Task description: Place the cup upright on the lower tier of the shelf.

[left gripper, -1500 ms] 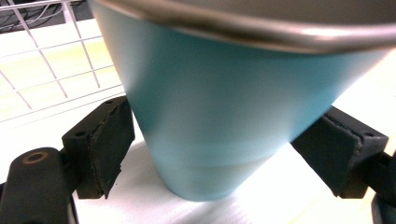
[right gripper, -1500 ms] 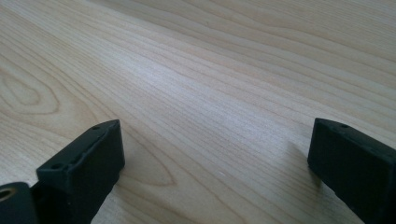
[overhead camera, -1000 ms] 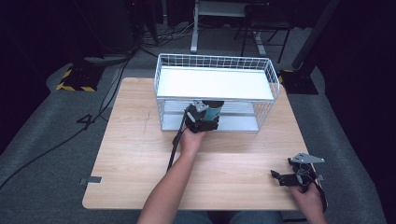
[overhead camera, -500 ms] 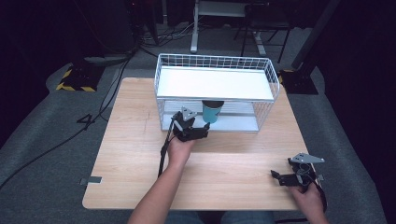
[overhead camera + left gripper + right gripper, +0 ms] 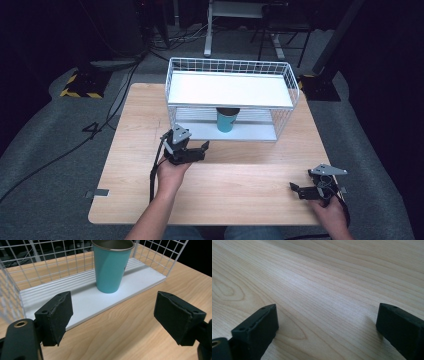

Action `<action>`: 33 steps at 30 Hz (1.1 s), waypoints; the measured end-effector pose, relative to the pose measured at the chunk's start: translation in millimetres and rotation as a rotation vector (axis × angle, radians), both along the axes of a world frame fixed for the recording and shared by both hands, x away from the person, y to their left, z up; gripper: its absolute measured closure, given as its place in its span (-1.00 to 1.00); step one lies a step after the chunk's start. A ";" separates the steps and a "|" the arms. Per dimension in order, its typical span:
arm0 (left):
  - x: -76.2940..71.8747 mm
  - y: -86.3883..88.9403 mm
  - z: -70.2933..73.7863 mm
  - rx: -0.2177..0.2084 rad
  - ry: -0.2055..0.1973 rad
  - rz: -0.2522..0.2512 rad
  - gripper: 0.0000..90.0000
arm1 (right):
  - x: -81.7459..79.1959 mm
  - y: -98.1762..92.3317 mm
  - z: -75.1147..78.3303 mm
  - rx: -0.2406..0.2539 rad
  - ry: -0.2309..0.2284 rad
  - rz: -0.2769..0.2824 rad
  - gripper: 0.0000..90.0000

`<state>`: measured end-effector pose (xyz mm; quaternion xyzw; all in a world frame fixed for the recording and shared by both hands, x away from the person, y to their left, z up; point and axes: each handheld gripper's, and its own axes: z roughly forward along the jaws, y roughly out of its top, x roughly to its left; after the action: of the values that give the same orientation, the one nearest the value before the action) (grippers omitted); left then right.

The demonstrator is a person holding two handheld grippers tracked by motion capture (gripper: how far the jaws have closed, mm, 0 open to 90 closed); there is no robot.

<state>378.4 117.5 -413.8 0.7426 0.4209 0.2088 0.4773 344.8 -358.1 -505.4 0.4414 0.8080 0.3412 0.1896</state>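
Note:
A teal metal cup (image 5: 226, 120) (image 5: 111, 265) stands upright on the lower shelf of a white wire rack (image 5: 287, 87) (image 5: 82, 300). My left gripper (image 5: 202, 148) (image 5: 112, 315) sits open on the table just in front of the rack, a short way back from the cup, with nothing between its jaws. At the table's front right corner my right gripper (image 5: 296, 189) (image 5: 324, 330) rests open over bare wood (image 5: 317, 285).
The rack has a white top shelf (image 5: 230, 89) and stands at the back middle of the wooden table (image 5: 240, 185). Cables and a yellow-black striped floor plate (image 5: 82, 85) lie on the dark floor beyond.
My left gripper let go of the teal cup on the lower shelf and pulled back toward the person and to the left. The right gripper has stayed put.

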 end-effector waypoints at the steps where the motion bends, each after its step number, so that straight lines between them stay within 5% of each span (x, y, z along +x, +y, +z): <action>1: 0.0 0.0 0.0 0.000 0.000 0.000 -0.62 | 0.0 0.0 0.0 0.000 0.000 0.000 -0.90; 5: -13.2 12.3 4.4 -0.006 -0.002 -0.006 -0.61 | 0.0 0.0 0.1 0.000 0.001 0.000 -0.90; 10: -28.0 26.9 6.5 0.062 -0.004 -0.017 -0.61 | 0.1 0.0 0.0 0.000 0.001 0.000 -0.90; 23: -61.0 63.7 11.4 0.089 -0.010 -0.078 -0.61 | 0.0 0.0 0.1 0.000 0.001 0.000 -0.90; 33: -88.4 87.2 -5.5 0.144 0.029 -0.084 -0.61 | 0.0 0.0 0.1 0.000 0.001 0.000 -0.90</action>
<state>290.0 204.6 -419.4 0.7951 0.3800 0.2074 0.4247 344.8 -358.1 -505.3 0.4417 0.8079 0.3411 0.1893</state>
